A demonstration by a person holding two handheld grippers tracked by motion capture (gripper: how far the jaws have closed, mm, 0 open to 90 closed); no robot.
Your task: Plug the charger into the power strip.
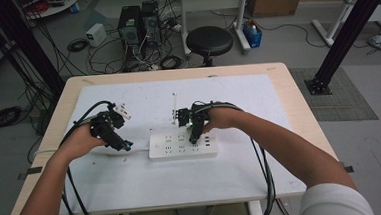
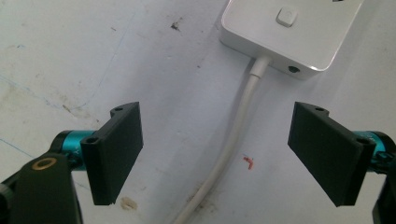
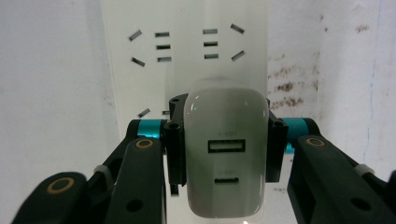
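Close to the person, on the white surface, the right claw squeezes a white charger tight between its two jaws, right above the white power strip. Over on the other side, the left claw is wide open and holds nothing, with the strip's white cord lying on the surface between its jaws. Farther back, a black stool stands on the floor behind the surface.
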